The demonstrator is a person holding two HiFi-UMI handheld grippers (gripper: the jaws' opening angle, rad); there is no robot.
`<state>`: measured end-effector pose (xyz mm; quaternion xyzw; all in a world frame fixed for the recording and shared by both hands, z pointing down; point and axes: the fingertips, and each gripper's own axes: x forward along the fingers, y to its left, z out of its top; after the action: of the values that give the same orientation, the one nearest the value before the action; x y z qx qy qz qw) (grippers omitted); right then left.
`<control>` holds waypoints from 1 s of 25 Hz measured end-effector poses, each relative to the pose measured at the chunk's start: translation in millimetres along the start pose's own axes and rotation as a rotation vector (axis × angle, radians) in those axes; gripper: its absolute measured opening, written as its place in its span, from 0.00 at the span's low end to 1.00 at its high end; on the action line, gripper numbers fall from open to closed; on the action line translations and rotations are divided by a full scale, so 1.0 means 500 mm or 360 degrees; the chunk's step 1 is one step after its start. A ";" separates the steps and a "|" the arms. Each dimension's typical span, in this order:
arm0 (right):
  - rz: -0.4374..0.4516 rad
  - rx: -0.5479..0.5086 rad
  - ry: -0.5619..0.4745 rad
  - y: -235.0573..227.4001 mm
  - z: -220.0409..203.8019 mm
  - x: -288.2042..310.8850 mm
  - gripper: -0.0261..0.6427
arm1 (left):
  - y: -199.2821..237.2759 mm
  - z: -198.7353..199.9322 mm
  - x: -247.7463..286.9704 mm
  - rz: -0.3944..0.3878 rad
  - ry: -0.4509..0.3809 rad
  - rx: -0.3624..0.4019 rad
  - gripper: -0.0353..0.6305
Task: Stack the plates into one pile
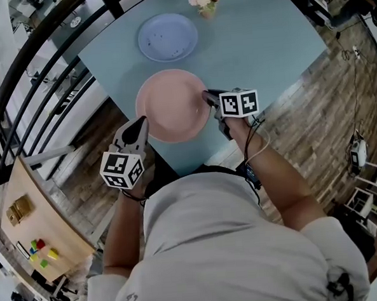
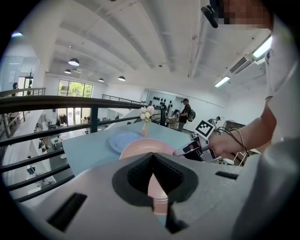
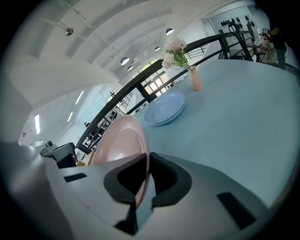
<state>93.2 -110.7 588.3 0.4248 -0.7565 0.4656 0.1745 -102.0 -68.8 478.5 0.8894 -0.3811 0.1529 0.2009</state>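
Observation:
A pink plate point(image 1: 172, 106) hangs tilted above the near part of the light blue table point(image 1: 258, 40), carried between both grippers. My left gripper point(image 1: 142, 123) is shut on its near-left rim, and the rim runs through the jaws in the left gripper view point(image 2: 153, 174). On the right rim my right gripper point(image 1: 206, 96) is shut, with the plate point(image 3: 123, 140) edge-on between its jaws point(image 3: 146, 161). A blue plate point(image 1: 167, 37) lies flat on the table farther away, also seen as the blue plate point(image 2: 123, 139) and blue plate point(image 3: 165, 109).
A pink vase of flowers point(image 1: 206, 2) stands past the blue plate at the table's far edge. A black railing point(image 1: 48, 44) runs along the table's left side. Wooden floor point(image 1: 326, 113) lies to the right, and a low wooden shelf point(image 1: 34, 232) sits at lower left.

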 end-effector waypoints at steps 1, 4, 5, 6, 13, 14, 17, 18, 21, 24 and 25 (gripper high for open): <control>0.0005 -0.0001 -0.0007 -0.002 0.002 -0.007 0.07 | -0.006 0.005 -0.002 0.0003 -0.0005 0.0011 0.06; 0.0018 -0.0002 -0.0016 -0.001 -0.002 -0.022 0.07 | -0.017 0.019 -0.016 0.0011 -0.0029 0.0021 0.06; 0.0021 -0.0002 -0.0017 0.000 -0.004 -0.026 0.08 | -0.019 0.023 -0.021 0.0013 -0.0038 0.0021 0.06; 0.0022 -0.0002 -0.0020 0.002 -0.006 -0.030 0.08 | -0.021 0.027 -0.026 0.0014 -0.0045 0.0026 0.06; -0.0011 0.0007 -0.0059 0.027 -0.007 -0.046 0.08 | -0.017 0.046 -0.052 -0.0028 -0.0073 0.0089 0.06; -0.0021 0.0010 -0.0068 0.032 -0.006 -0.047 0.08 | -0.015 0.046 -0.056 -0.0040 -0.0075 0.0094 0.06; -0.0047 0.0012 -0.0095 0.053 -0.012 -0.051 0.08 | -0.007 0.040 -0.074 -0.0079 -0.0076 0.0103 0.06; -0.0054 0.0012 -0.0101 0.062 -0.018 -0.051 0.07 | -0.005 0.037 -0.081 -0.0092 -0.0074 0.0106 0.06; -0.0080 0.0027 -0.0114 0.082 -0.038 -0.051 0.07 | 0.000 0.027 -0.101 -0.0134 -0.0073 0.0107 0.06; -0.0105 0.0051 -0.0131 0.097 -0.055 -0.054 0.08 | 0.005 0.019 -0.116 -0.0173 -0.0068 0.0120 0.06; -0.0110 0.0060 -0.0136 0.100 -0.061 -0.056 0.08 | 0.006 0.017 -0.121 -0.0181 -0.0068 0.0126 0.06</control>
<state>64.8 -60.9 557.4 0.4734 -0.7393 0.4549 0.1498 -143.3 -37.3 445.8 0.9199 -0.3279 0.1372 0.1658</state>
